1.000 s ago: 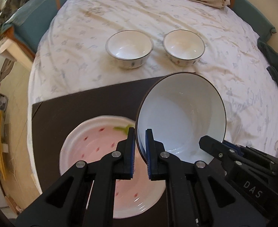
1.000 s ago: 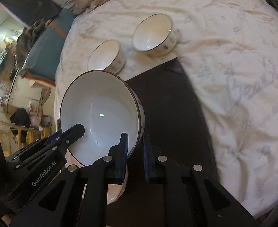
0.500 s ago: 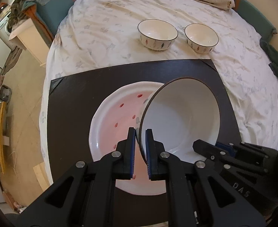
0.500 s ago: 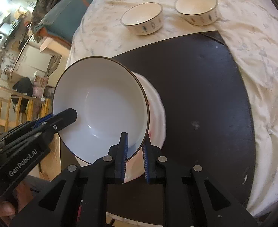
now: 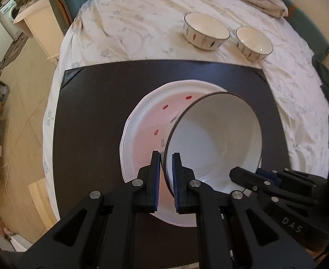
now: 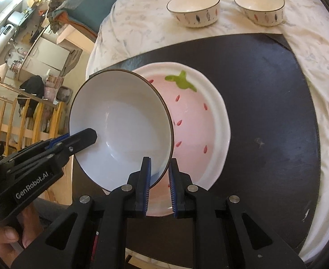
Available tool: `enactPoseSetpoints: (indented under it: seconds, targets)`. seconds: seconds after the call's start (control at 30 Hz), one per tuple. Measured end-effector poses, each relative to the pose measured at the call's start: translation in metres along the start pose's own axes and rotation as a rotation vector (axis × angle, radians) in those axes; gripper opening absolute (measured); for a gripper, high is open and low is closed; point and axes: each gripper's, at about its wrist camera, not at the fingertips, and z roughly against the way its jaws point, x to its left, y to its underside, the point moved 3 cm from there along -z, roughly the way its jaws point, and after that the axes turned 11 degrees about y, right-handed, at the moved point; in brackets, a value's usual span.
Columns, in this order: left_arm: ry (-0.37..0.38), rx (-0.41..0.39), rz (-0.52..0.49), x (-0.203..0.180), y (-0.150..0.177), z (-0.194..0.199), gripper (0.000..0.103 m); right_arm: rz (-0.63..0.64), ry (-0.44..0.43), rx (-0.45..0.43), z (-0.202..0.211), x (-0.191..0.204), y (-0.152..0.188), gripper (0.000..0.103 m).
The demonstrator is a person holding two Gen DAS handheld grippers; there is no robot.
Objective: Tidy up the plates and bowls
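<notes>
- Large white bowl (image 5: 213, 139): frame centre, tilted over the strawberry plate (image 6: 200, 121) — seemingly about to be nested in it.
- Left gripper (image 5: 165, 157) and right gripper (image 6: 160, 163): each clamped on the bowl's near rim, sharing the load.
- Two small bowls (image 5: 206, 34) (image 5: 254, 43): upper right, on the bedsheet (image 5: 130, 22), well apart — nothing blocks the plate.
- Black mat (image 5: 92, 123): beneath the plate.

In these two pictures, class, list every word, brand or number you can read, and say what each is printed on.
"GenRobot.AI": on the body of the left gripper, seen in the right wrist view.
"DAS": on the body of the right gripper, seen in the left wrist view.
No readable text on the large bowl, plate or small bowls.
</notes>
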Motion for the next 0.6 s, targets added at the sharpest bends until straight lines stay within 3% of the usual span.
enactPoseSetpoints:
  seconds: [0.6]
  targets:
    - [-0.015,0.049,0.063,0.009,-0.008,-0.019,0.008,-0.039,-0.039,0.041,-0.006,-0.003,-0.005,0.023]
